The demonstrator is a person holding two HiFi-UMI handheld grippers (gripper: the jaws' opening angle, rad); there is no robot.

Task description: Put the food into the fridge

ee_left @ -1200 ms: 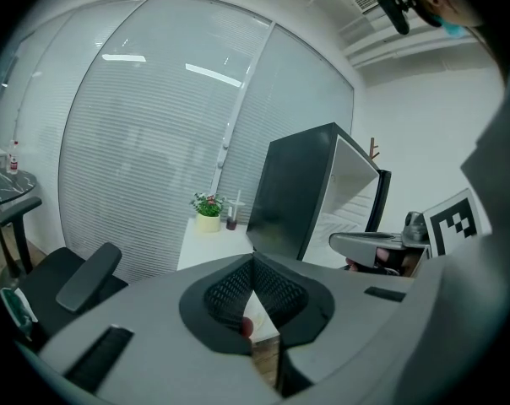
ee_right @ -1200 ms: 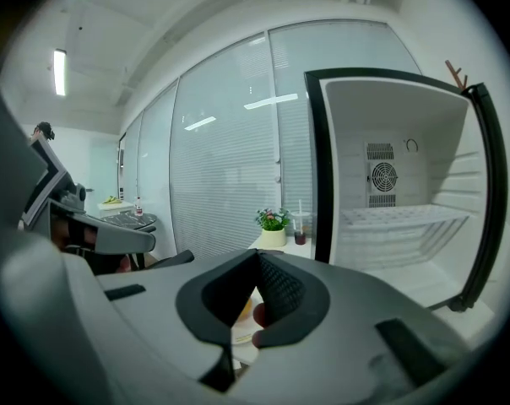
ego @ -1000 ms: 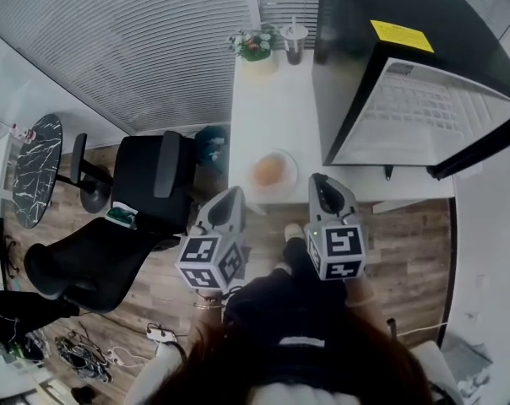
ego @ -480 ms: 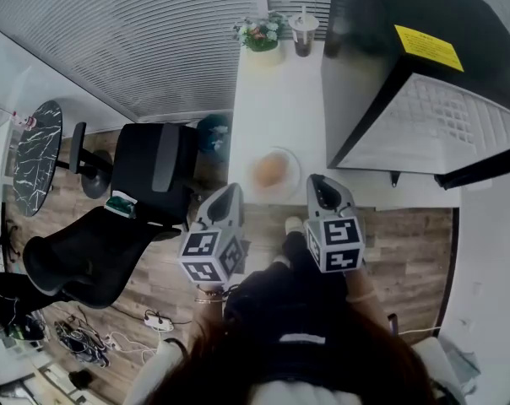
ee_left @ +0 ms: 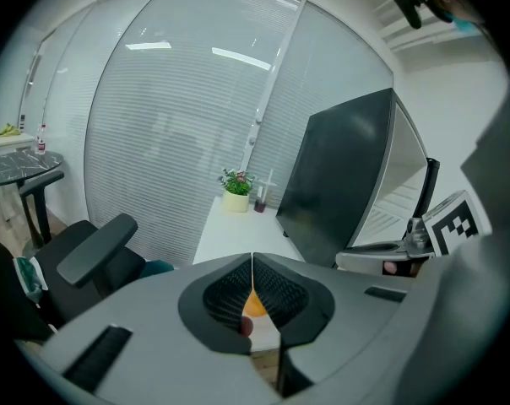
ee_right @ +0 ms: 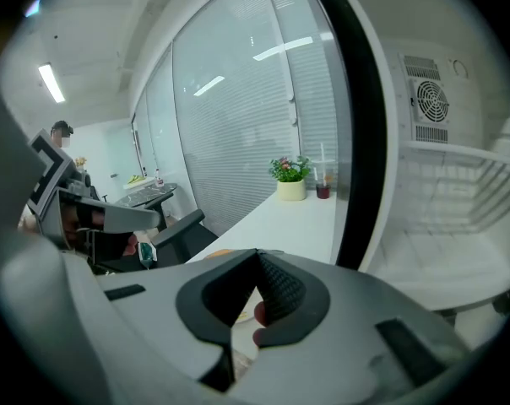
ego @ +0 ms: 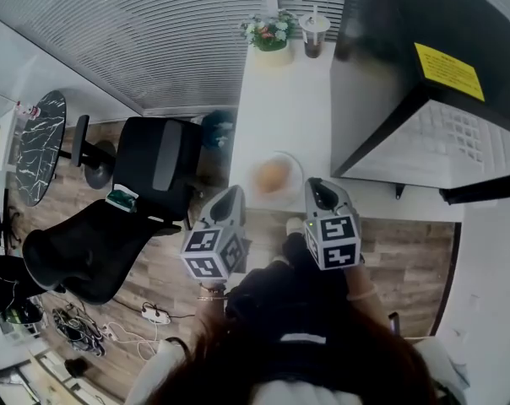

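An orange round piece of food [ego: 273, 175] lies on a pale plate [ego: 291, 162] near the front edge of the white table [ego: 289, 99]. The black fridge [ego: 407, 40] stands on the right with its door open and white shelves [ego: 445, 137] showing. My left gripper [ego: 232, 194] hovers just left of the plate, shut with nothing in it. In the left gripper view its jaws [ee_left: 252, 260] meet at the tips, and the food [ee_left: 253, 304] shows behind them. My right gripper [ego: 317, 184] is just right of the plate, its jaws [ee_right: 257, 256] also shut and bare.
A potted plant [ego: 270, 32] and a drink cup with a straw [ego: 315, 32] stand at the table's far end. Two black office chairs [ego: 158, 171] [ego: 78, 260] are to the left, with a round marble table [ego: 37, 146] beyond and cables [ego: 78, 344] on the wooden floor.
Both grippers have sunk a little at the table's near edge, still on either side of the plate. The head view has shifted, so the fridge sits further right.
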